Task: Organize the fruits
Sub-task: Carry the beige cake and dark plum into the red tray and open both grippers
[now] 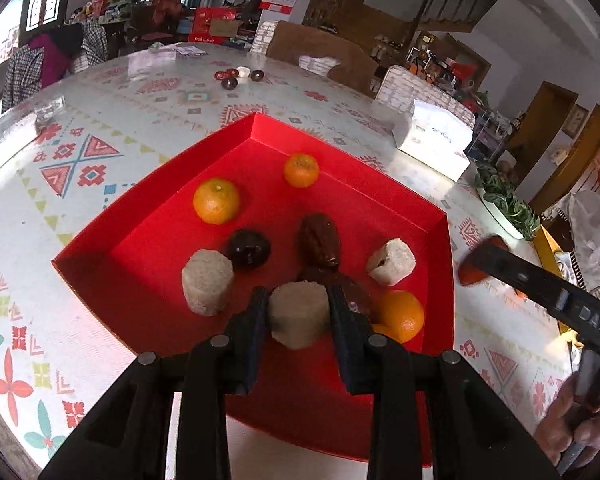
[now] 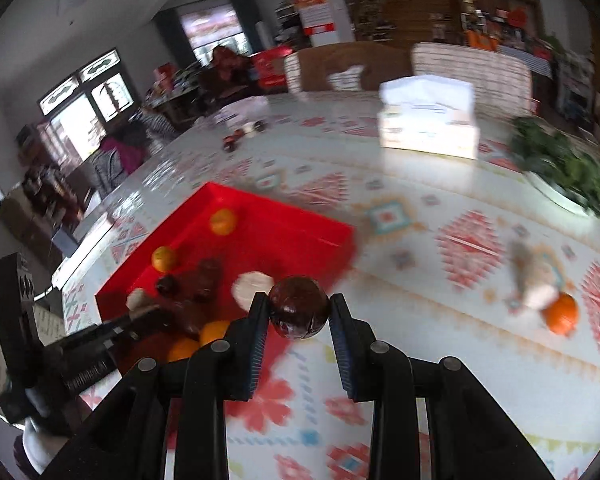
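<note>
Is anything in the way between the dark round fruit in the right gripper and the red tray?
Nothing visible blocks it. The right gripper holds the dark round fruit over patterned tablecloth, just beside the red tray; only the tray's low wall lies between.

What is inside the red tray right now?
In the red tray: oranges, pale cylinder pieces, a dark round fruit and brown pieces. The left gripper covers what lies behind it.
</note>
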{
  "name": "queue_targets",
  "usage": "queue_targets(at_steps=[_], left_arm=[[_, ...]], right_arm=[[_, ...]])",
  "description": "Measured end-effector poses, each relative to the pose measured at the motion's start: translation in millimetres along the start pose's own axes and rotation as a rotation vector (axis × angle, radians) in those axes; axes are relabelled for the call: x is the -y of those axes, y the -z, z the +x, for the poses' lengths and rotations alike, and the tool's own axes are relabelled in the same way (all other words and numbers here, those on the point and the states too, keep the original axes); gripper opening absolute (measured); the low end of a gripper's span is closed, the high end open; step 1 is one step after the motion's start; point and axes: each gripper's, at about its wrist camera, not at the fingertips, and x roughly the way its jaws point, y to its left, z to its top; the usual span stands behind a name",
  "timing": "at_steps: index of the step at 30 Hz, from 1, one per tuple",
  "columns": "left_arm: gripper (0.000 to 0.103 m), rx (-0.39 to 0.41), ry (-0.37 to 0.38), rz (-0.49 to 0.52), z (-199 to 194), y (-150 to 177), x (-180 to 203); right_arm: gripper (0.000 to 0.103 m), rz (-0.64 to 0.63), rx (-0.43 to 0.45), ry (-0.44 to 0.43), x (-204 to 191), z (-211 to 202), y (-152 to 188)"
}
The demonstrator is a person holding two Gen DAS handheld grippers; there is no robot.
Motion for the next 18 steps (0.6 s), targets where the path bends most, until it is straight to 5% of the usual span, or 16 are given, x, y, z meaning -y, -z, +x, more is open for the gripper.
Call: queue_targets(at_steps=[11, 18], left_arm=[[0.056, 0.029, 0.078, -0.023, -17.6, -4.9, -10.3], [0.058, 0.047, 0.084, -0.055, -24.0, -8.5, -16.8]], right_arm=[[0.034, -0.047, -0.058, -0.021, -44.7, 65.8, -29.4], [0.041, -0.003, -0.068, -0.037, -42.2, 78.5, -38.0]])
